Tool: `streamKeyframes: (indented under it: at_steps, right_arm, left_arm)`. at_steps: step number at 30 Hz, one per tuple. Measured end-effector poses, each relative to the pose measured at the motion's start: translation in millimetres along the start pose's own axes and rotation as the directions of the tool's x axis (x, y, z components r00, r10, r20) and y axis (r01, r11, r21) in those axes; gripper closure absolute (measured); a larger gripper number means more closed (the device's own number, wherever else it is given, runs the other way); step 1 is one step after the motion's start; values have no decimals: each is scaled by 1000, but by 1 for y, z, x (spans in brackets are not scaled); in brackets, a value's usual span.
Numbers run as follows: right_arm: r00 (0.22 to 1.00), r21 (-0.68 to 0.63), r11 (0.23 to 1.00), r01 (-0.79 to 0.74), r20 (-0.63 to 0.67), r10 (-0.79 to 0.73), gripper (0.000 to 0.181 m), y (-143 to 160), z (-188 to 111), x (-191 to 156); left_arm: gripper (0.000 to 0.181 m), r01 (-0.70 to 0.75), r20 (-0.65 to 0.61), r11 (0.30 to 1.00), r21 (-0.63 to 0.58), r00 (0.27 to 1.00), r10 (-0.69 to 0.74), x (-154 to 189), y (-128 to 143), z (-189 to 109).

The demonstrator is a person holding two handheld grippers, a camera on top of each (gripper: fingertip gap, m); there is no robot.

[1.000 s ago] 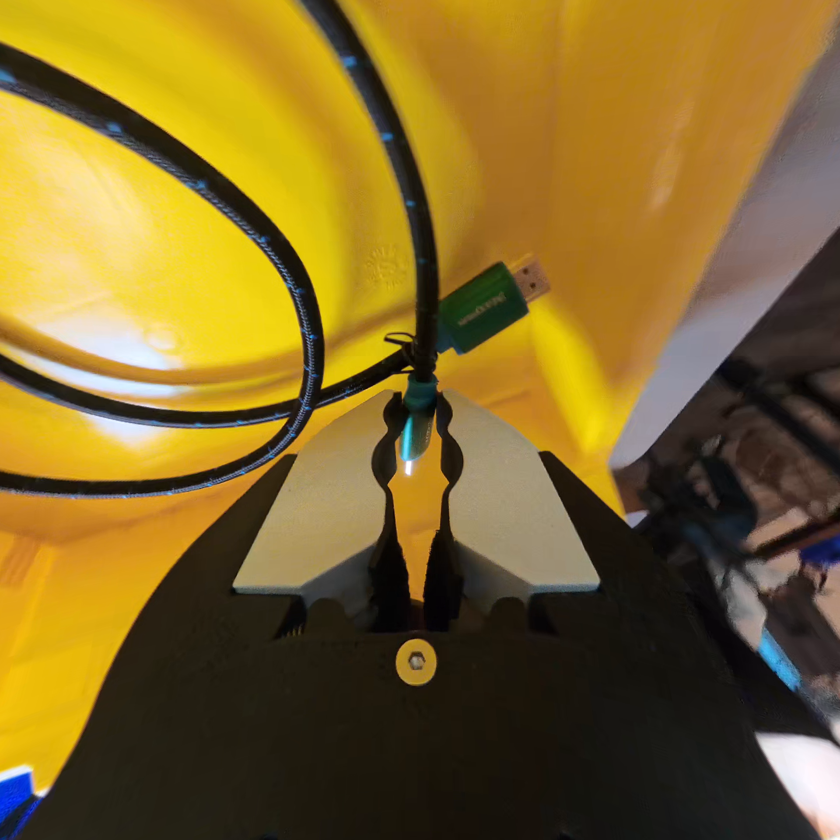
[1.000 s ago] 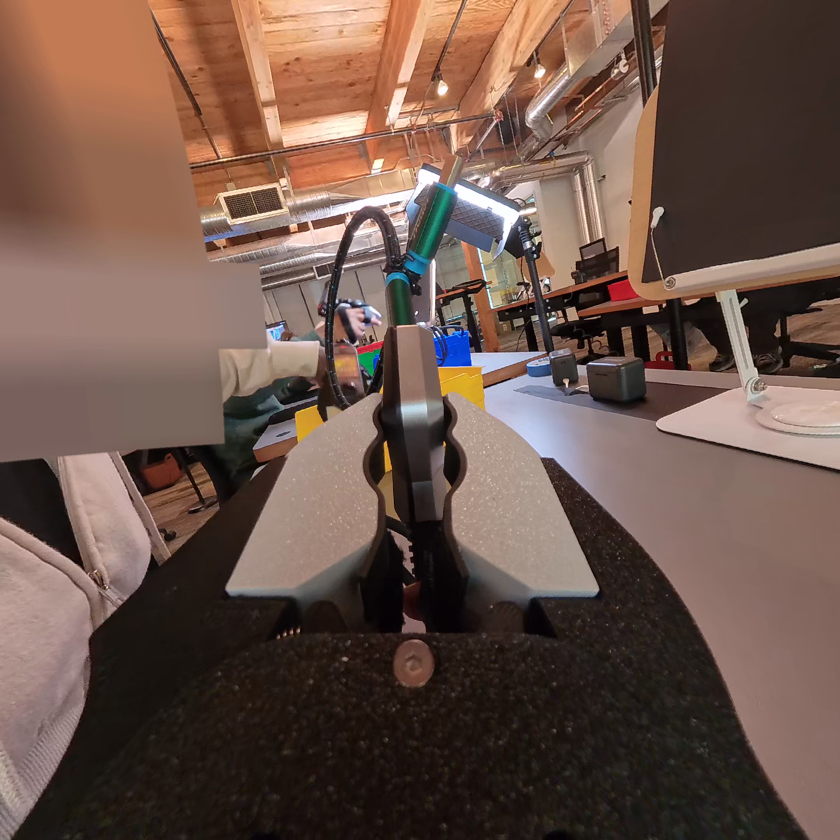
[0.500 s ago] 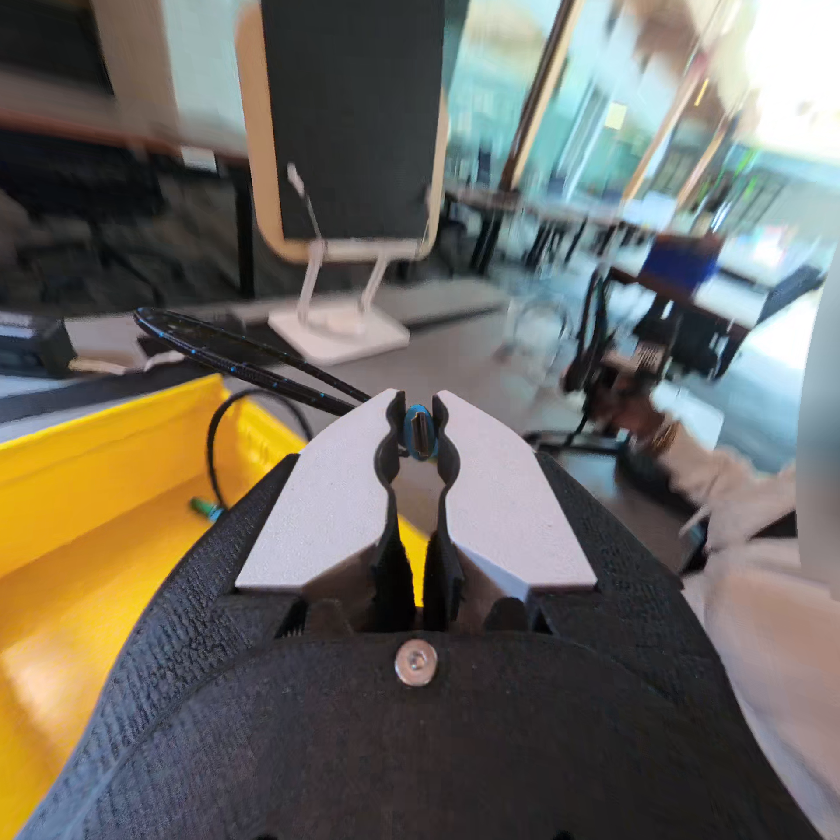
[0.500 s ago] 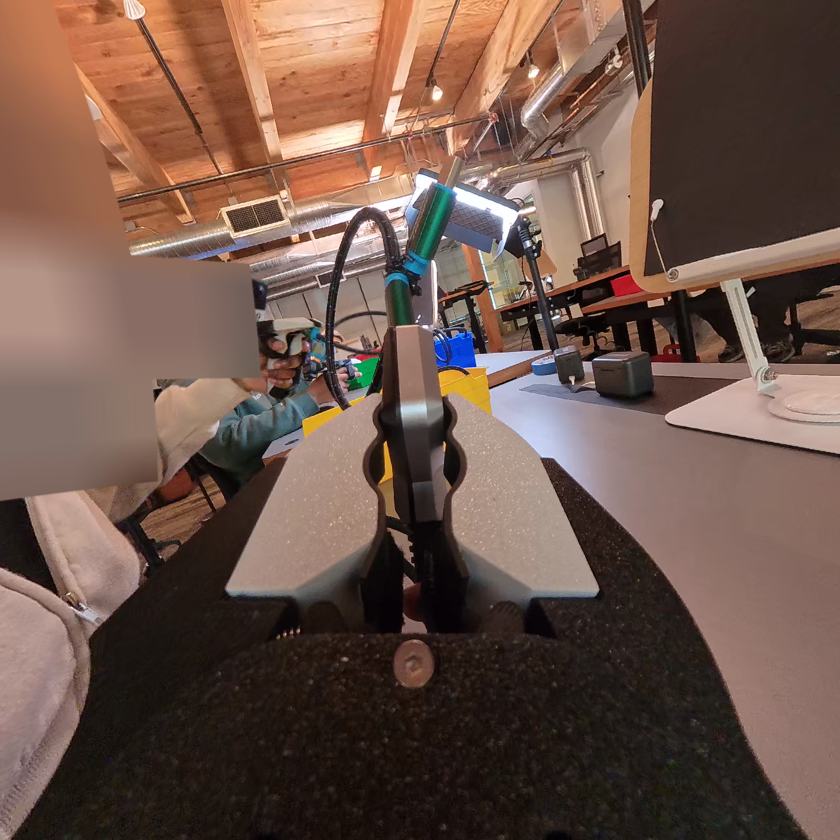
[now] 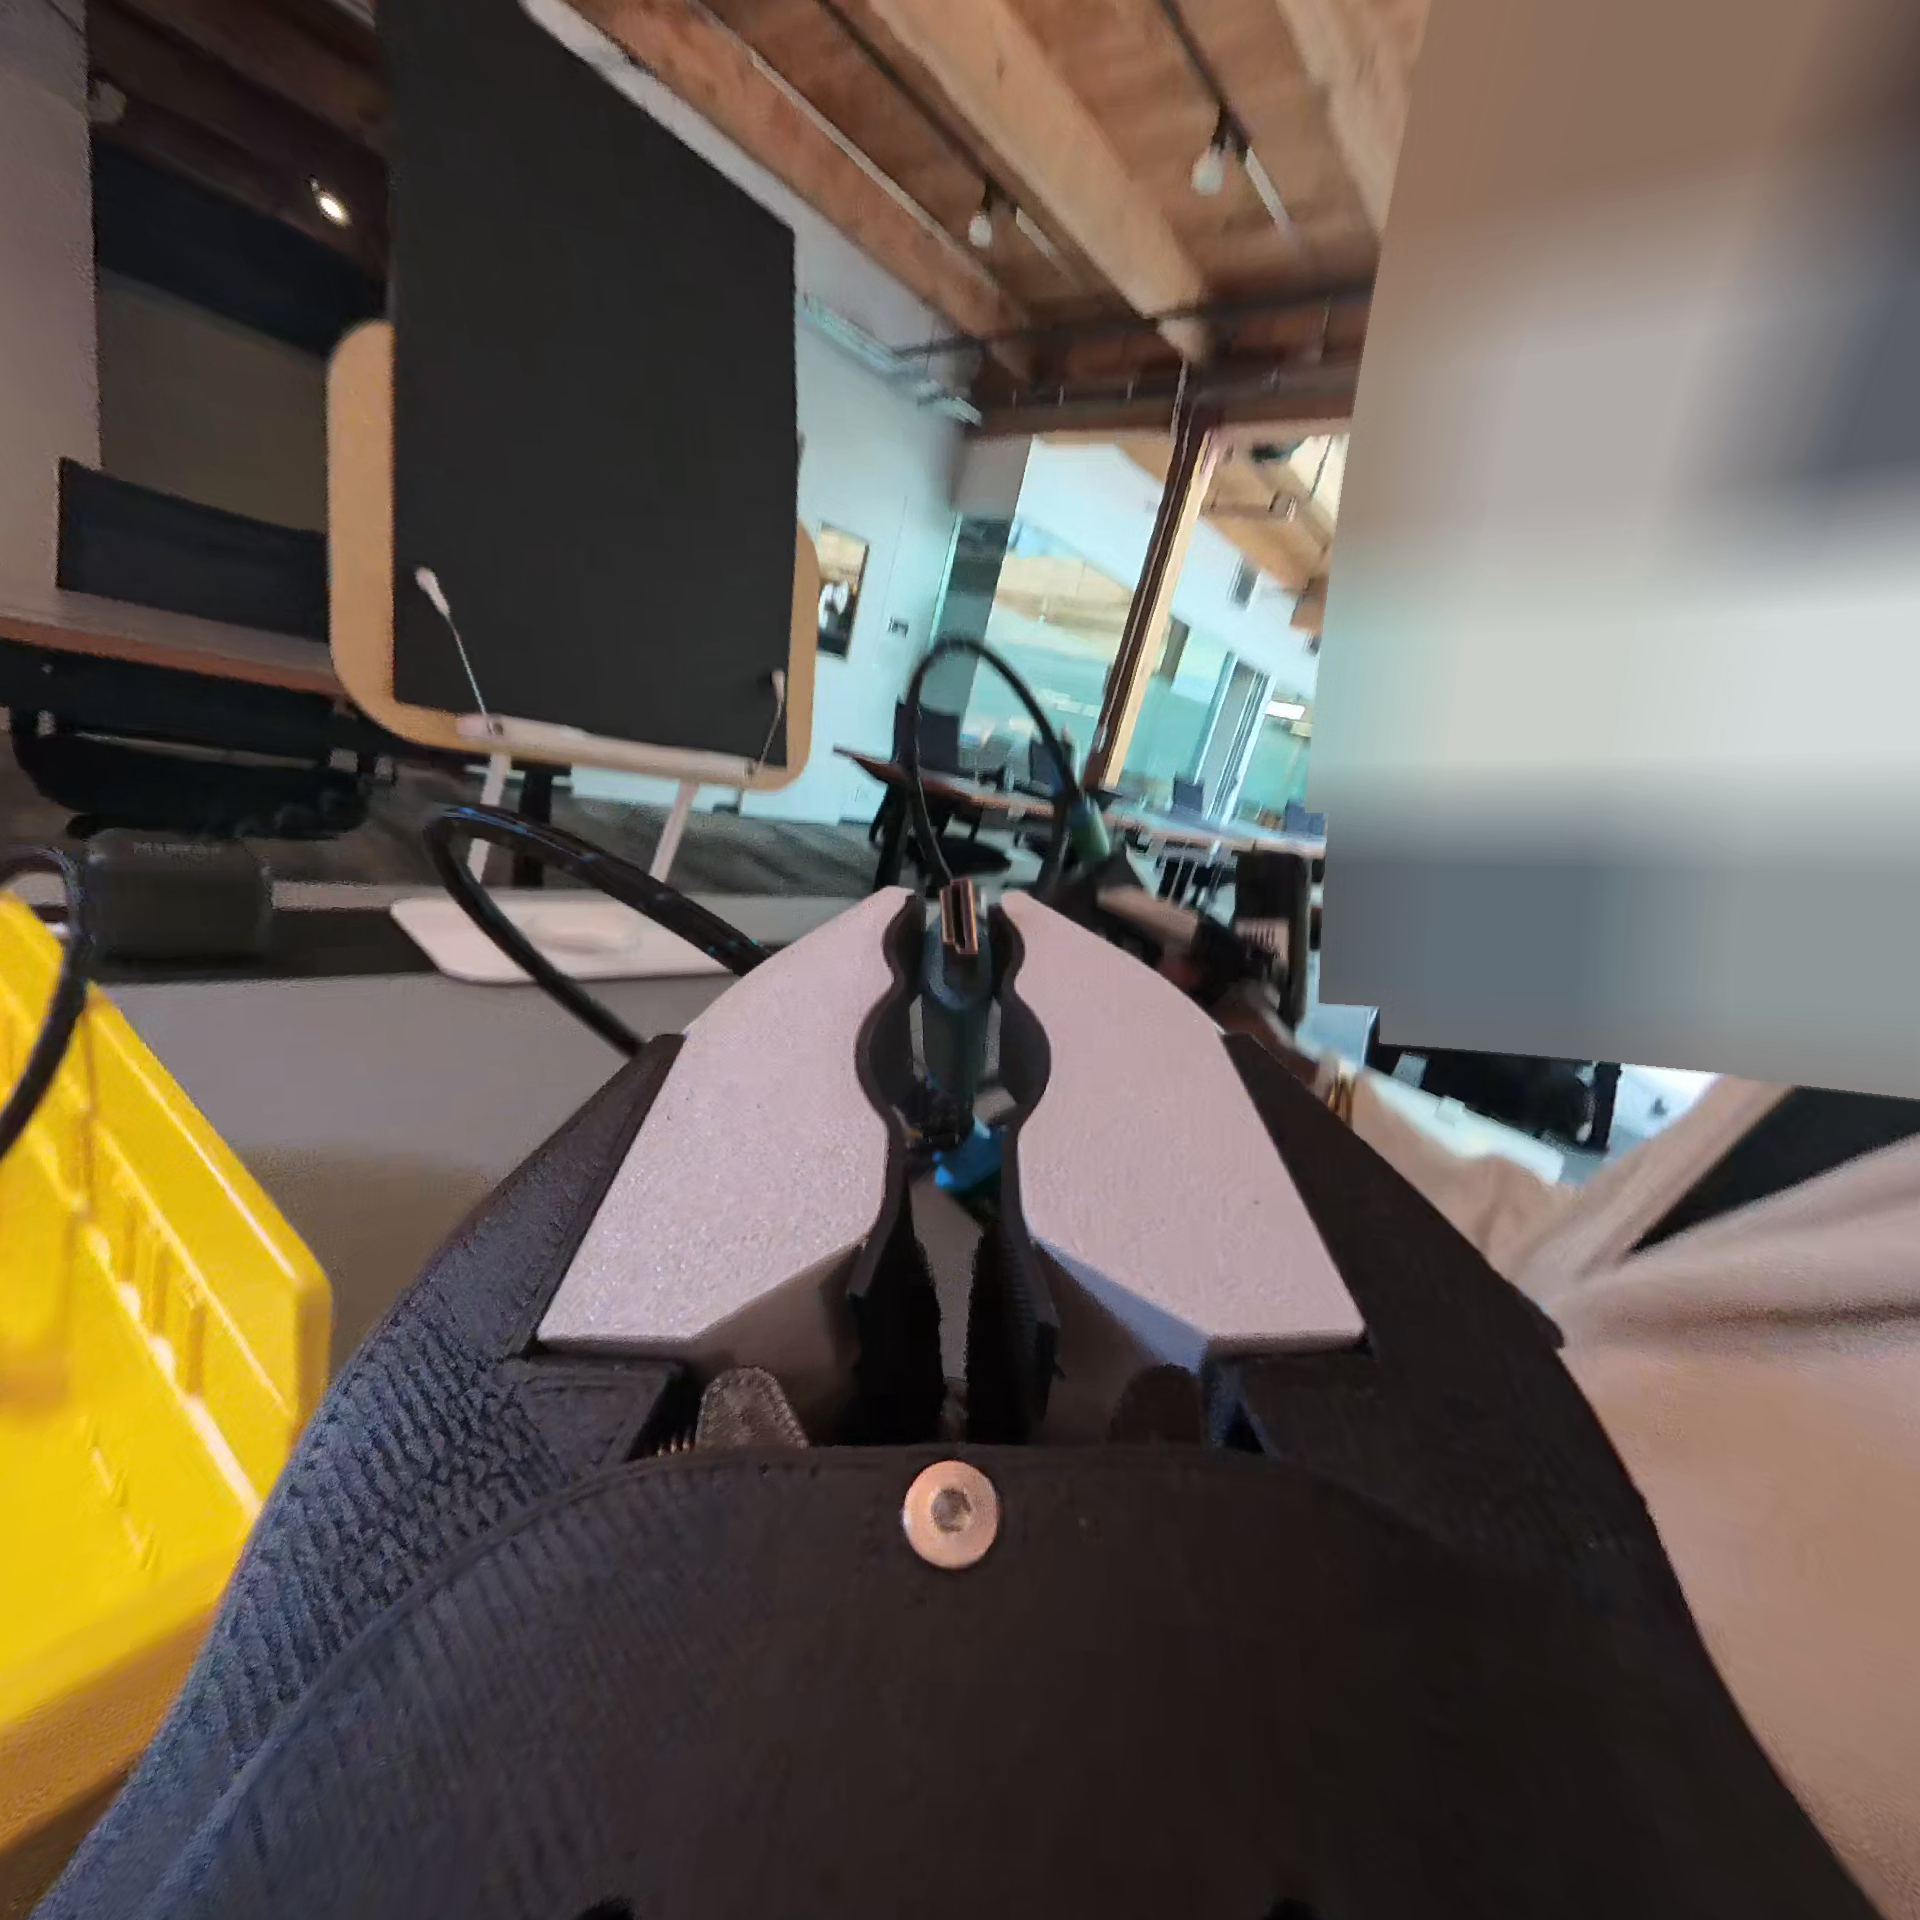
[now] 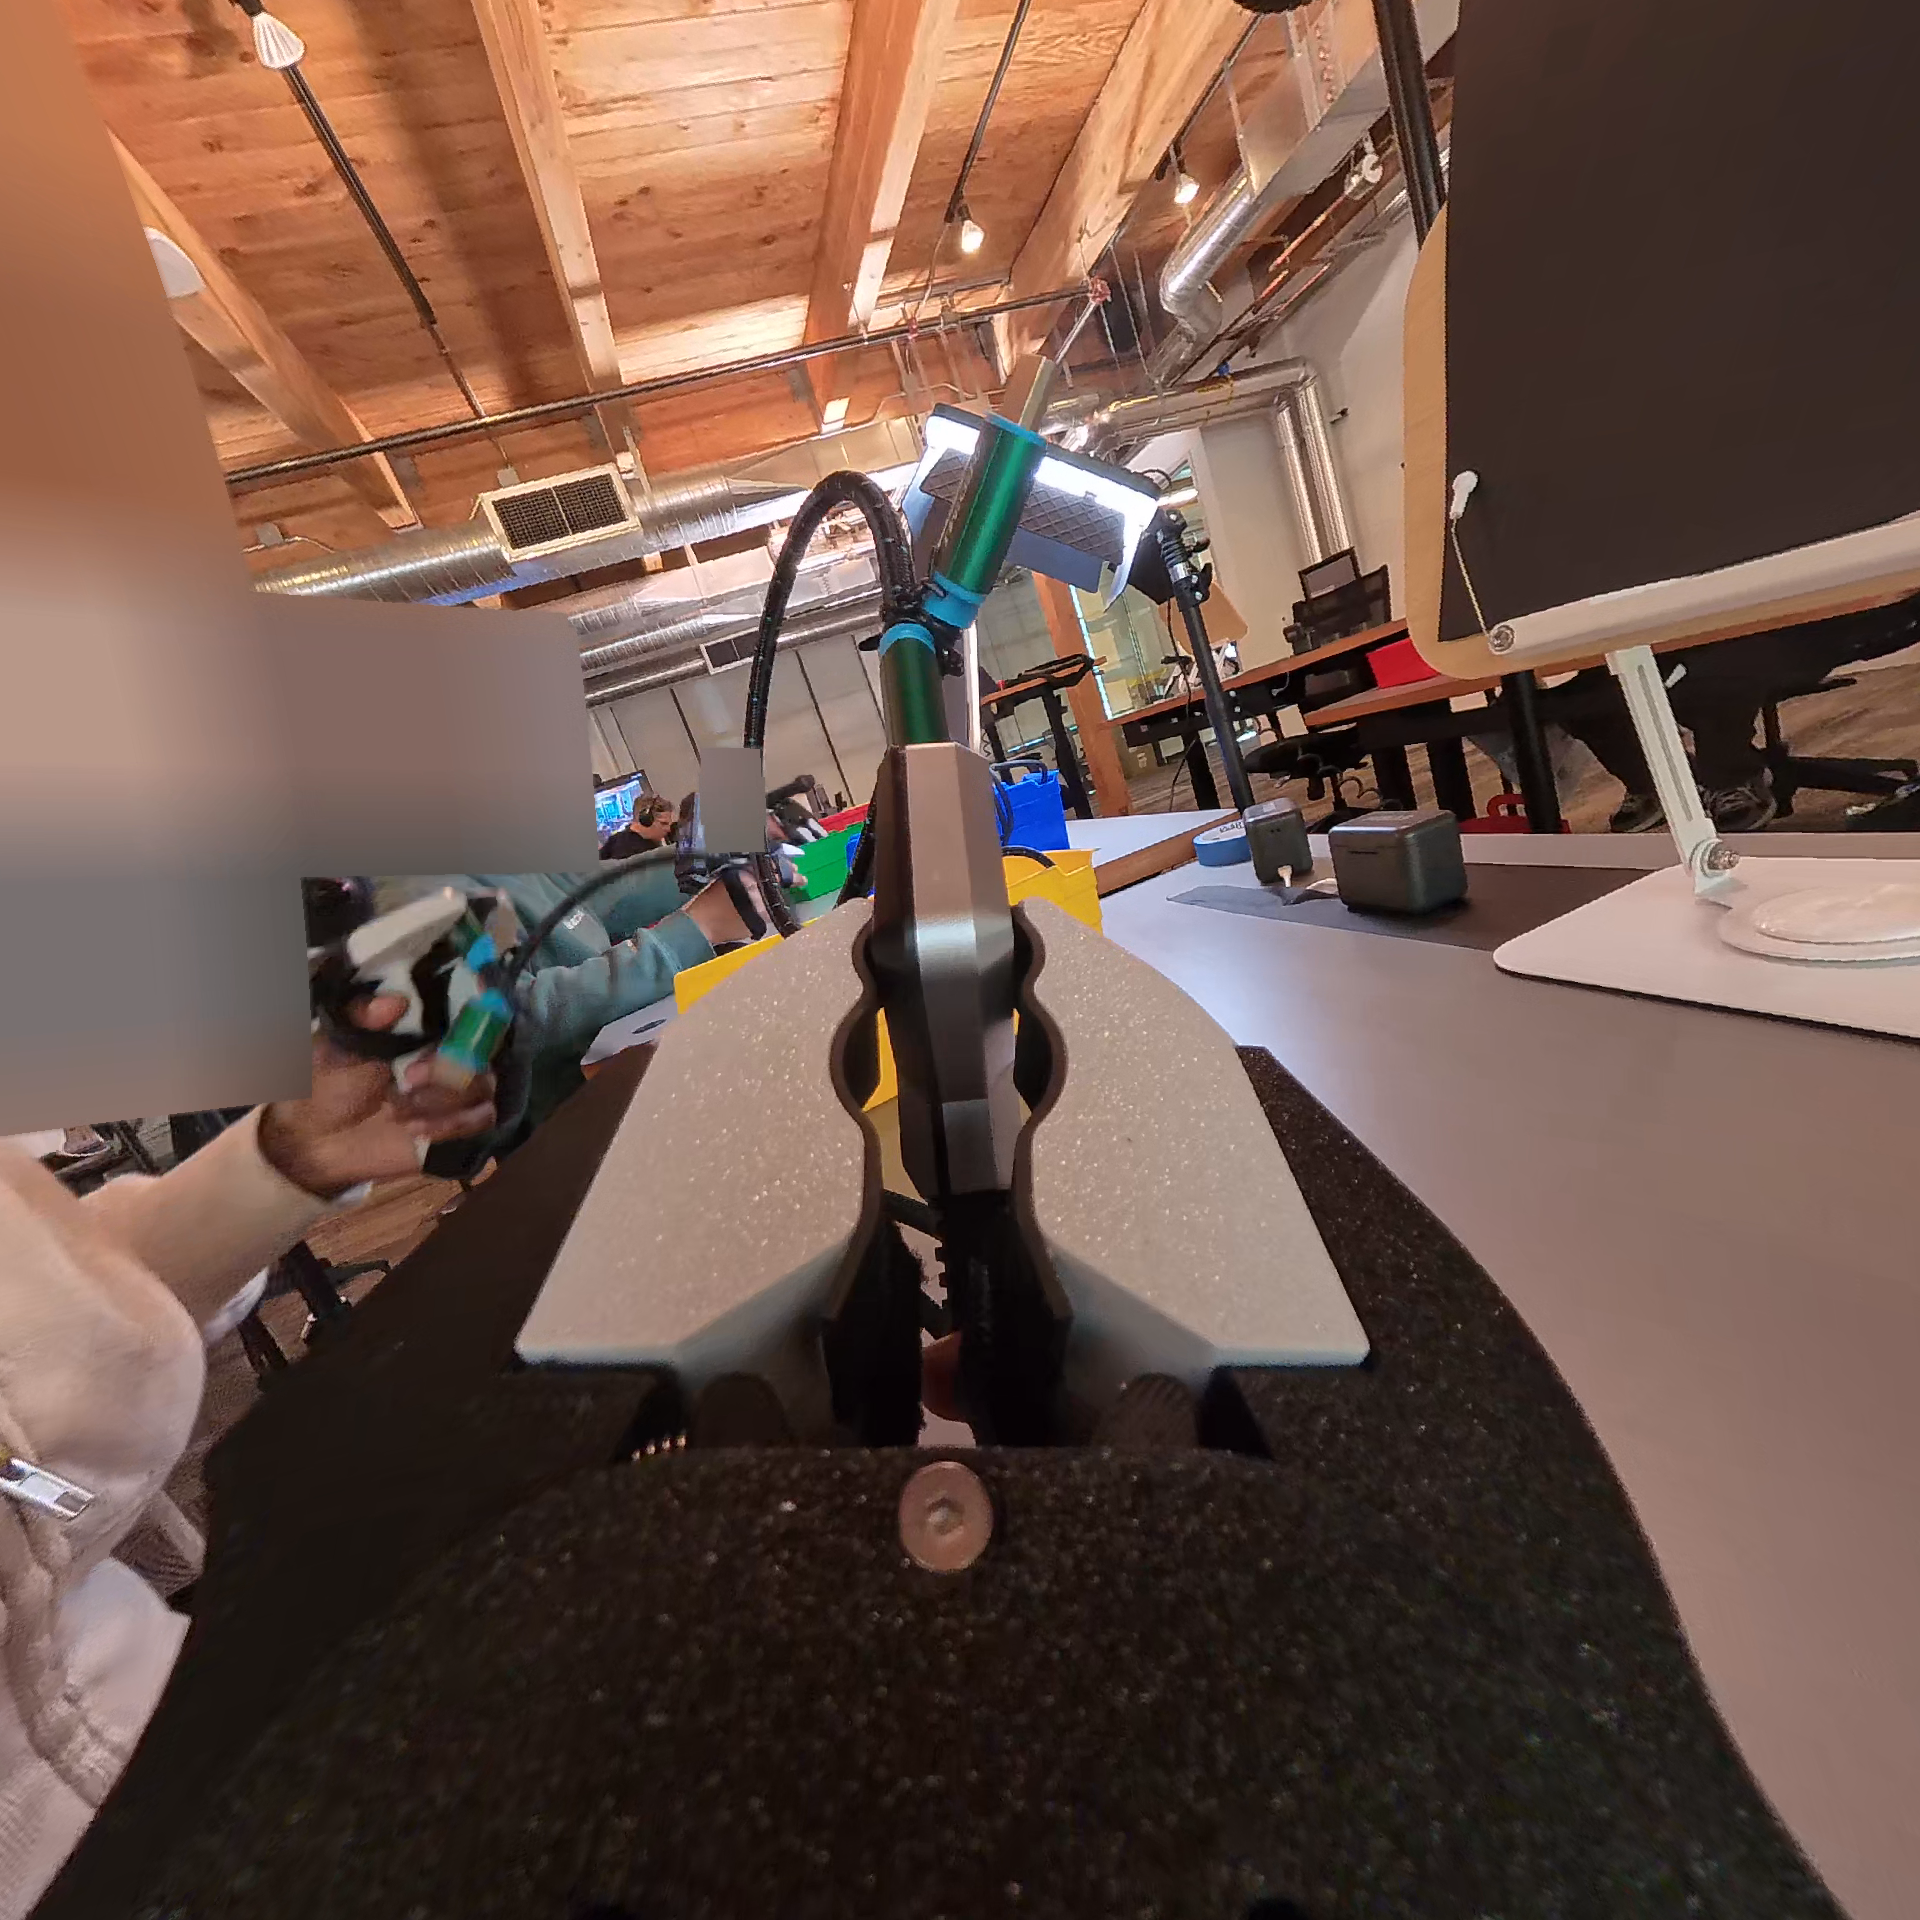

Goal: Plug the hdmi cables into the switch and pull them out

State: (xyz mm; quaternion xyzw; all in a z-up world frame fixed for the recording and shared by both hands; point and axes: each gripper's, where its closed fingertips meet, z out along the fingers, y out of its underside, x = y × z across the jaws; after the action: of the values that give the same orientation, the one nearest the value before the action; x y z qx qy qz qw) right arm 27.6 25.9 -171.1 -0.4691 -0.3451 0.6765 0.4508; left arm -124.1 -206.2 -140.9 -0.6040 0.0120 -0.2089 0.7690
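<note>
Gripping the gray switch [image 6: 940, 935] tight, the right tongs [image 6: 943, 940] wait above the bench [image 6: 1558, 1122] while the left tongs [image 5: 954, 940] pinch a green plug [image 5: 951, 997], which could slip sideways and miss its hole.

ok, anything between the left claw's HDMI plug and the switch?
Nothing visible. The left claw holds the HDMI plug in open air, apart from the switch clamped in the right claw. A second green plug already sits in the switch's top end; no free port shows.
</note>
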Motion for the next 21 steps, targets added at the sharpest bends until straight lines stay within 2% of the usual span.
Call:
streamKeyframes:
  at_steps: [3, 5, 7, 9, 11, 13, 15, 16, 18, 19, 21]
  right_arm:
    - [1000, -1, 1000, -4, 4, 4, 160, 0, 0, 0]
    - [1000, -2, 1000, -6, 7, 6, 160, 0, 0, -1]
    - [1000, -2, 1000, -6, 8, 6, 159, 0, 0, -1]
    - [1000, -2, 1000, -5, 7, 5, 160, 0, 0, -1]
    - [1000, -2, 1000, -5, 4, 5, 160, 0, 0, 0]
    - [1000, -2, 1000, -4, 5, 4, 159, 0, 0, -1]
    - [1000, 1, 1000, -4, 6, 4, 160, 0, 0, -1]
    - [1000, 1, 1000, -3, 4, 3, 160, 0, 0, -1]
    - [1000, 1, 1000, -2, 0, 2, 160, 0, 0, 0]
    - [1000, 1, 1000, -2, 0, 2, 160, 0, 0, 0]
    - [1000, 0, 1000, -2, 3, 2, 160, 0, 0, 0]
  left_arm:
    - [170, -83, 8, 988, -133, 996, 85, 15, 56, -9]
    - [170, -44, 83, 989, -144, 995, 56, 11, 78, -16]
    - [170, -50, 120, 988, -143, 990, 67, 12, 81, -17]
    - [170, -191, 116, 964, -184, 970, 214, 19, 72, -9]
    - [170, -392, 76, 880, -269, 902, 425, 25, 58, 2]
    - [170, -575, 42, 759, -306, 788, 614, 28, 35, 9]
    - [170, -690, -12, 614, -382, 668, 744, 23, 22, 11]
    - [170, -698, -74, 547, -463, 645, 761, 18, 28, 10]
    - [170, -610, -200, 439, -659, 705, 680, 8, 60, 3]
    - [170, -573, -227, 415, -707, 739, 635, 6, 76, 1]
    - [170, -505, -247, 446, -739, 819, 519, 8, 108, 0]
